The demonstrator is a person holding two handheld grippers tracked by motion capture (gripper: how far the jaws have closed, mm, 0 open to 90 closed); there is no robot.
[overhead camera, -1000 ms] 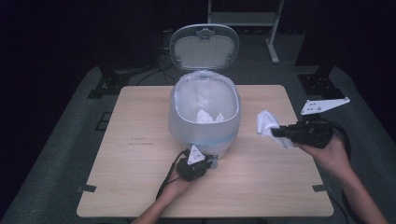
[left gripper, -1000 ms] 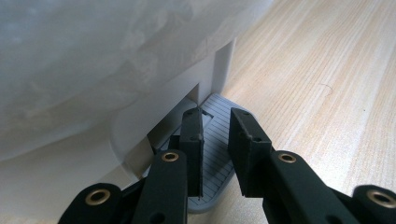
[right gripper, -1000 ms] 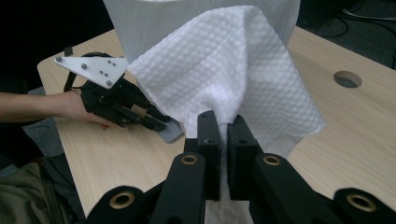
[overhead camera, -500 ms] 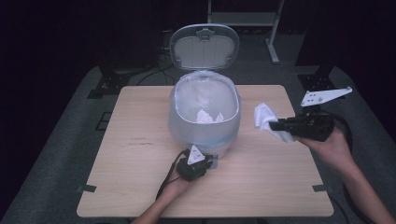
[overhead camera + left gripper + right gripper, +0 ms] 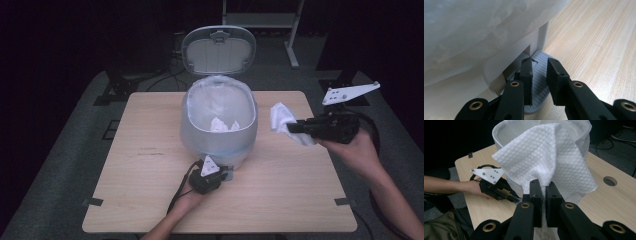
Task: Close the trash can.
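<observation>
So the lined white plastic pedal bin [image 5: 219, 120] sits mid-frame on the light wooden table [image 5: 140, 165], its oval lid [image 5: 218, 49] up behind it toward the top, crumpled white paper [image 5: 223, 124] inside. The left gripper [image 5: 207, 176] is just below it, on the grey ribbed pedal [image 5: 541, 82]. Off to the right, the right gripper [image 5: 300, 127] has a white quilted paper towel [image 5: 282, 120], beside the bin's rim.

Paper towel [image 5: 281, 119]: white, embossed, crumpled, hanging in the air right of the bin | Bin [image 5: 218, 122]: pale, oval, bag-lined, lid up, upright mid-bench | Pedal [image 5: 539, 82]: grey, ribbed, at the bin's base
</observation>
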